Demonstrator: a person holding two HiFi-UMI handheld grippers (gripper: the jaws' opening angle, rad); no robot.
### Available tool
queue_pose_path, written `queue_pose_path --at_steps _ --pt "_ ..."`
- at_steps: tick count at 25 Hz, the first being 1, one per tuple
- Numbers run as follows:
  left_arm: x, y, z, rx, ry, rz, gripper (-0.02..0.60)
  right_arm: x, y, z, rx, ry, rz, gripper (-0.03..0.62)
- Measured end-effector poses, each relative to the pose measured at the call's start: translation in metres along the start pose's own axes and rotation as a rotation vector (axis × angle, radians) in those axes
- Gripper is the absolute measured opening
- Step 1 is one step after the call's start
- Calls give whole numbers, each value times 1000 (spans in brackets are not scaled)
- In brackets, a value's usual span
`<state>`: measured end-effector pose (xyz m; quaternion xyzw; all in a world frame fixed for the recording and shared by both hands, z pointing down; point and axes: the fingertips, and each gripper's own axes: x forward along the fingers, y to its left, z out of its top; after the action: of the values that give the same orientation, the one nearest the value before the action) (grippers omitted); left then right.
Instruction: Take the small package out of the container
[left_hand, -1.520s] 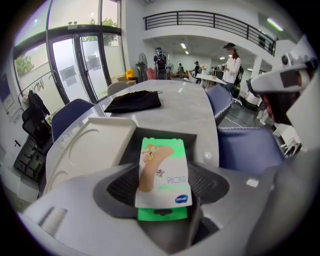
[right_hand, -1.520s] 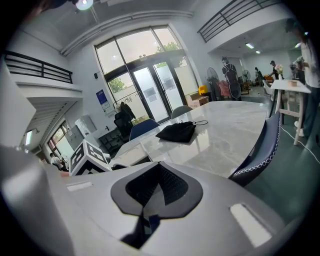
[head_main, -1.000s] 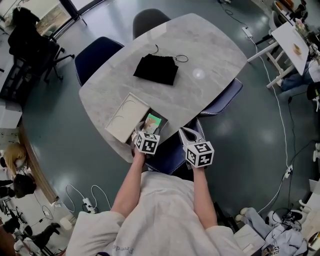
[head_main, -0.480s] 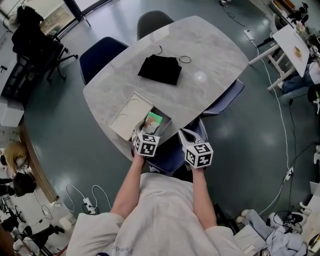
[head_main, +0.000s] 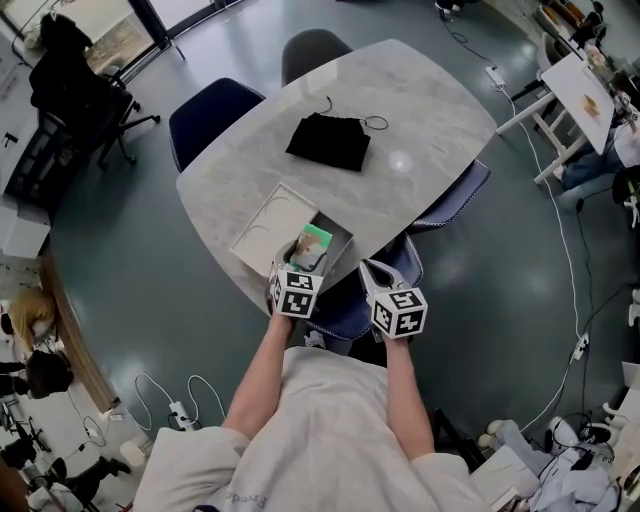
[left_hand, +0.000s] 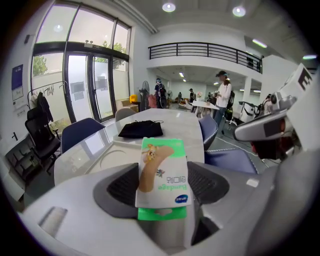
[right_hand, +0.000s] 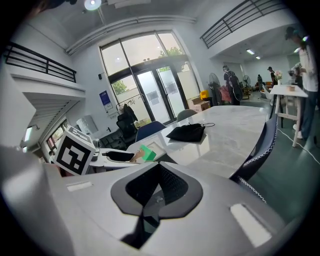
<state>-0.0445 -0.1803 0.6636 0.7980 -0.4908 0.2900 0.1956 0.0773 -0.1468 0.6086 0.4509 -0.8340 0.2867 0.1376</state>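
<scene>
The pale marble worktop (head_main: 425, 115) fills the upper middle of the head view. A black pouch (head_main: 328, 141) lies toward its far side. The open container (head_main: 266, 222) sits at its near edge, lower left of centre. My left gripper (left_hand: 162, 187) has its jaws clamped on the small package (left_hand: 162, 170), held upright over the container's near end. My right gripper (right_hand: 150, 195), lower right of the package, has its jaws closed on nothing.
</scene>
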Motion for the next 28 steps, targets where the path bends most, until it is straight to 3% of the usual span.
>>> queue_pose_path --at_steps 21,28 --pt "-53 -4 16 80 -150 -89 356 -20 39 -21 -6 -55 -115 2" --pt "-70 -3 16 46 -185 -125 356 -25 45 -25 12 -82 -144 2"
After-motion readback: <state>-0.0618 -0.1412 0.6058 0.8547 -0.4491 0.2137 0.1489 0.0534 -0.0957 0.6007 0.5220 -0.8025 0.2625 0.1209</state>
